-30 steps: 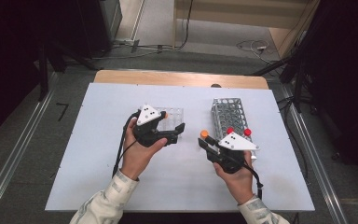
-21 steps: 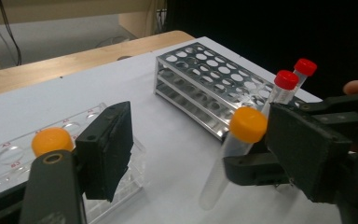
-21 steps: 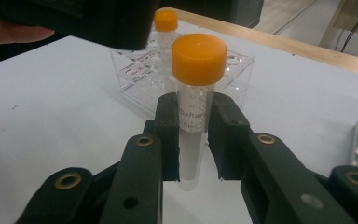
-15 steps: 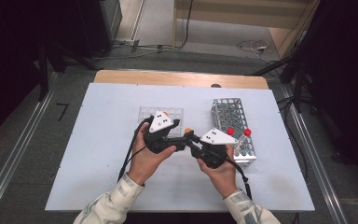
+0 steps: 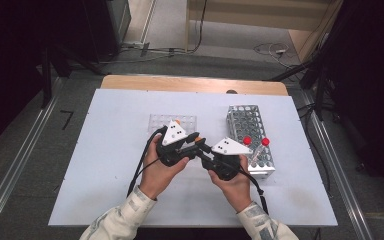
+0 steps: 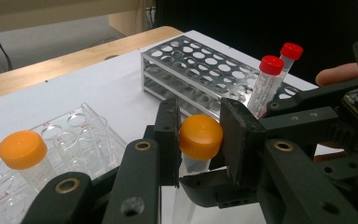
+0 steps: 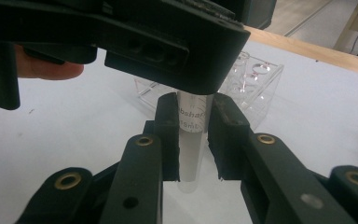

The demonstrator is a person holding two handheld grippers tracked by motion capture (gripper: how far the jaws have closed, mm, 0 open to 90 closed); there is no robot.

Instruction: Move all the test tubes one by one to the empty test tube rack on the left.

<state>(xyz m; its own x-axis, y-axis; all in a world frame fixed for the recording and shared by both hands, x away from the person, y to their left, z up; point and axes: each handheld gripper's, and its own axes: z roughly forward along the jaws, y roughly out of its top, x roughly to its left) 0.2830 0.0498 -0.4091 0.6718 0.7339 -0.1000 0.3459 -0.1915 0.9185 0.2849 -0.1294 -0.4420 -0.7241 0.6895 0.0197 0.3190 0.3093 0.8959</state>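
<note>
Above the middle of the white table, between the clear rack and the metal rack, both grippers meet on one tube. Right gripper clenched on the tube's clear body, holding it upright off the table; left gripper has just been closing, its pads now pressed on either side of the tube's orange cap. Two red-capped tubes stand in the metal rack's near end, and another orange-capped tube sits in the clear rack.
</note>
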